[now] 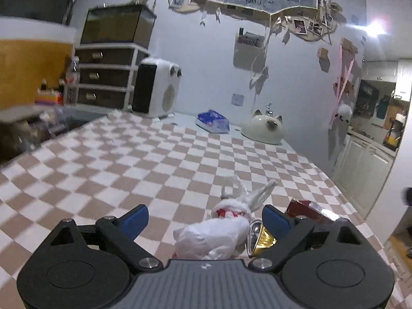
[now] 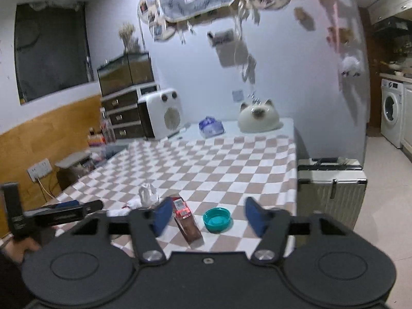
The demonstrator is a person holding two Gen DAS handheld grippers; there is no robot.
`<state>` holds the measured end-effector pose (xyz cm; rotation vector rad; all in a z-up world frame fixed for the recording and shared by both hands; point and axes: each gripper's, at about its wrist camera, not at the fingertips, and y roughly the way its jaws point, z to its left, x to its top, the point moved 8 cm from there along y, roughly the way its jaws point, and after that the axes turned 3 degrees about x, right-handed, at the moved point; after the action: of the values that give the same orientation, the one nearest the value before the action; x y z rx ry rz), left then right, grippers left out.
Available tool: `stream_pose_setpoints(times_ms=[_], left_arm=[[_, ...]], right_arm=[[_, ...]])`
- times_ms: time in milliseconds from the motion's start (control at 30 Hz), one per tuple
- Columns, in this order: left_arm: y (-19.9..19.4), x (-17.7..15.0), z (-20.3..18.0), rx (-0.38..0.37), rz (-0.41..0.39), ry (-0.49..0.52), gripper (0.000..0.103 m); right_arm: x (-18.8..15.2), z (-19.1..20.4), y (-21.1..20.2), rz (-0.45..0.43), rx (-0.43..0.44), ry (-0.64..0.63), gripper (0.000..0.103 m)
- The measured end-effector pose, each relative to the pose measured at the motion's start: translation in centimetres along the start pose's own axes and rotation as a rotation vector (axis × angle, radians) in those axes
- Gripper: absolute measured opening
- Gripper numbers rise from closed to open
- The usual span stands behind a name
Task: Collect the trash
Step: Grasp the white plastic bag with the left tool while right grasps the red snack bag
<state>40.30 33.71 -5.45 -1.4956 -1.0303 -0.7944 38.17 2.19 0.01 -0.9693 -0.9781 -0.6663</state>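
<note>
On the checkered tablecloth [image 1: 128, 170] lies a knotted white plastic bag [image 1: 219, 231] with something red inside. It sits between the blue pads of my left gripper [image 1: 206, 219], nearer the right pad, and neither pad touches it. A gold can [image 1: 261, 240] and a red cigarette pack [image 1: 309, 209] lie just right of it. My right gripper [image 2: 208, 217] hovers open over the cigarette pack [image 2: 186, 222] and a teal lid [image 2: 217, 219], gripping neither. In the right wrist view a hand [image 2: 18, 247] holds the left gripper [image 2: 85, 206] beside the white bag [image 2: 148, 193].
At the table's far end stand a cat-shaped ceramic dish [image 2: 257, 118], a blue tissue pack [image 2: 211, 126] and a white heater [image 2: 164, 113]. Dark drawers [image 1: 103, 77] stand far left. A silver suitcase [image 2: 332, 180] stands by the table's right edge, and a washing machine [image 2: 391, 110] further right.
</note>
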Motion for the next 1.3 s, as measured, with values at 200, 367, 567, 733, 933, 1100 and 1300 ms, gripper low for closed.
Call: stream_pose_setpoints(times_ms=[200,367,567,733,933,1100,1300], left_arm=[[1.8,-1.5,1.5,-0.025,0.052,-0.075,0.088],[2.3,-1.8,0.9,-0.076,0.073,-0.084,0.085],[1.9,-1.9,-0.3,-0.148,0.075,-0.074,0.078],[1.9,-2.5,-1.1,-0.149,0.095,-0.036,0.076],[2.3,-2.7,-0.5,-0.142,0.115,-0.066,0.076],[2.5,-2.8,-0.2,-0.127,0.129,-0.076,0.075],[2.6,-2.7,-0.7,-0.100,0.126,-0.033,0.075]], right_arm=[[-0.1,-0.5,7.8,0.082,-0.021,0.079,0.026],[-1.8,-1.4,12.8,0.135,-0.088,0.056,0.021],[-3.6,0.7,14.1,0.162,0.032,0.069,0.021],[-4.2,3.6,13.4,0.162,0.118,0.007,0.023],[-4.5,3.2,13.8,0.147,0.085,0.034,0.058],[-5.5,3.3,14.7,0.181,0.082,0.066,0.071],[-6.3,5.3,16.3,0.221,0.021,-0.017,0.072]])
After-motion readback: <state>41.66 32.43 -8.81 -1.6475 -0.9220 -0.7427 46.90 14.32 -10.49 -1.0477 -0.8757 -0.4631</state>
